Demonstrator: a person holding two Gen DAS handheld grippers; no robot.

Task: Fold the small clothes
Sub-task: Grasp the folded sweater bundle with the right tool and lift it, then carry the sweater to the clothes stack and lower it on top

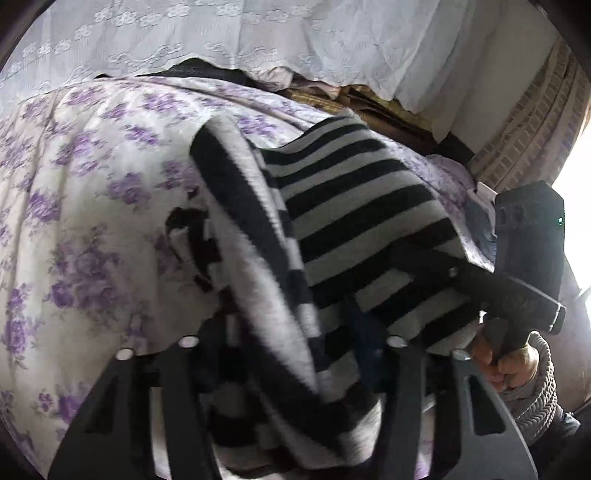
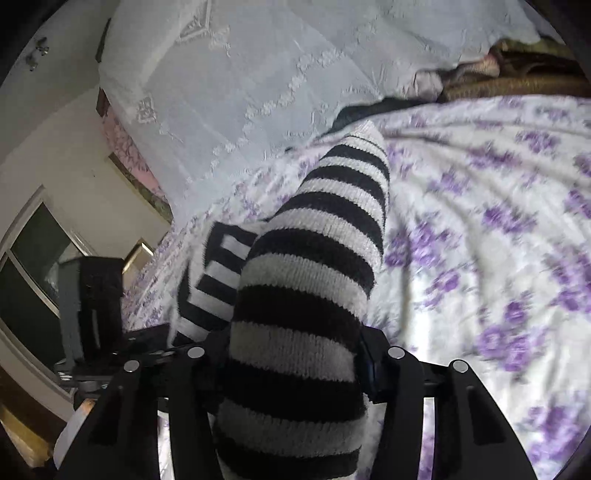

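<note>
A black-and-white striped knit garment (image 1: 343, 206) is lifted over a bed with a purple-flowered sheet (image 1: 85, 206). My left gripper (image 1: 291, 354) is shut on one edge of it, the cloth bunched between the fingers. My right gripper (image 2: 295, 362) is shut on another part of the striped garment (image 2: 314, 258), which hangs forward from the jaws toward the sheet (image 2: 480, 221). The right gripper's body shows at the right in the left wrist view (image 1: 524, 258), held by a hand. The left gripper's body shows at the left in the right wrist view (image 2: 96, 302).
A white lace cover (image 1: 258, 33) drapes over things behind the bed. Folded blankets (image 2: 517, 81) lie at the bed's far side. A window (image 2: 33, 266) and a wall are at the left in the right wrist view.
</note>
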